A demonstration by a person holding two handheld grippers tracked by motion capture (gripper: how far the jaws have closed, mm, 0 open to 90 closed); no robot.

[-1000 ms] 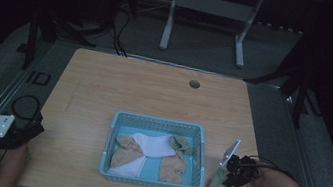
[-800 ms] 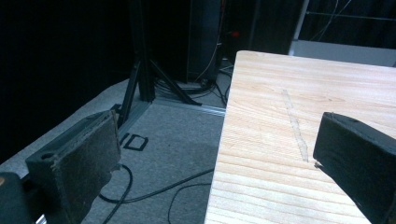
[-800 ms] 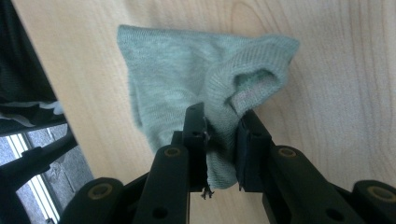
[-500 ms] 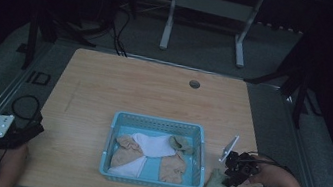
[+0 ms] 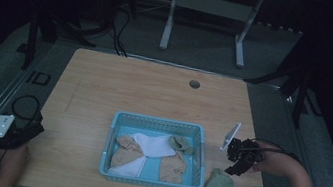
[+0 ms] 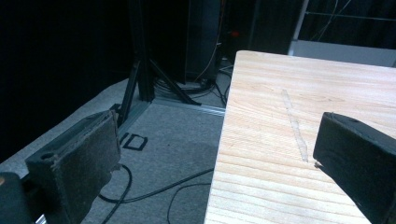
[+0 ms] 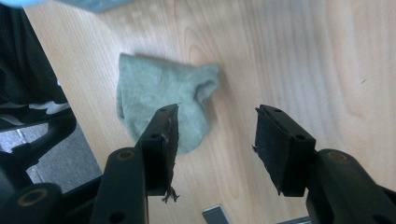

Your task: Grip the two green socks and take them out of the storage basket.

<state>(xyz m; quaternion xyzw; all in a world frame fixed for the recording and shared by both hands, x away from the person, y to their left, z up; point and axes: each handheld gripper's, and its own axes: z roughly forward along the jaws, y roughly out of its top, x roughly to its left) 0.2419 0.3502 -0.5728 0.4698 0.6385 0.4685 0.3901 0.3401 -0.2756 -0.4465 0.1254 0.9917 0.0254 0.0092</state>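
You had just set the green sock [image 7: 163, 100] on the table beside the blue basket [image 5: 159, 124]; your right gripper [image 7: 215, 140], jaws just opened and empty, hung above it. Your left gripper [image 6: 210, 154] idled wide. Next, reach into the basket for another sock.

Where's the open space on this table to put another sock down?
The table is bare from the blue basket back to the round hole, and left of the basket. It is crowded to the right: the green sock lies under the right gripper.
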